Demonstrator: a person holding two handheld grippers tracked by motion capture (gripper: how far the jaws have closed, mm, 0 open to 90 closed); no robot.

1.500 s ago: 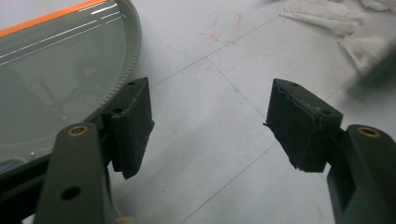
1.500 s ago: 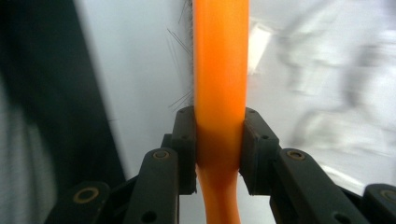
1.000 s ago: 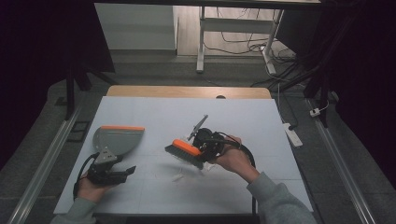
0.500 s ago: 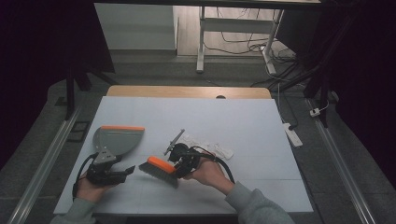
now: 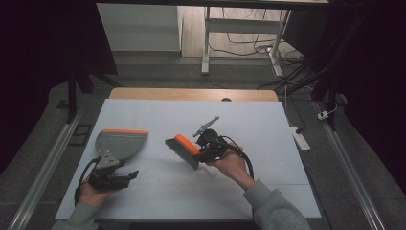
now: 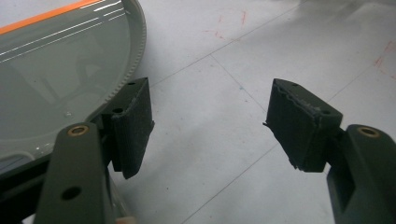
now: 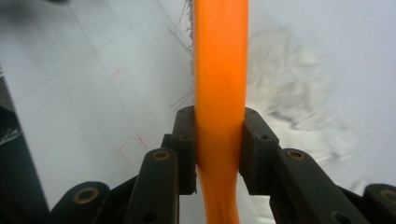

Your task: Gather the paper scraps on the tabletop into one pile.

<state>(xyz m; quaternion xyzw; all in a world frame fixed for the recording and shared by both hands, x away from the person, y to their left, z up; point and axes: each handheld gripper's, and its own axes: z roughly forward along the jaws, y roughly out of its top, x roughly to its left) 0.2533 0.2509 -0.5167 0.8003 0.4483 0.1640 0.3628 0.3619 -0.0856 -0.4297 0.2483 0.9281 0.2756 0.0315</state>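
An orange-backed brush (image 5: 183, 149) with grey bristles hangs tilted over the middle of the white table (image 5: 268, 124). My right gripper (image 5: 201, 149) is shut on it. In the right gripper view the orange handle (image 7: 219, 70) runs straight up between the closed jaws of the right gripper (image 7: 219, 149), and crumpled white scraps (image 7: 299, 93) lie on the table beneath it. A grey dustpan (image 5: 119, 143) with an orange front edge rests at the left. My left gripper (image 5: 125, 175) sits just behind it, open. In the left gripper view the left gripper (image 6: 210, 126) holds nothing, and the dustpan (image 6: 56, 74) lies beside one jaw.
The table's far edge is a wooden strip (image 5: 191, 94). A white desk frame (image 5: 206, 43) and loose cables stand on the floor beyond it. A power strip (image 5: 300, 139) lies on the floor to the right. Metal rails run along both sides of the table.
The right gripper swept the brush left and toward the person, then carried it back right and away to about where it began. The left hand and dustpan stayed put.
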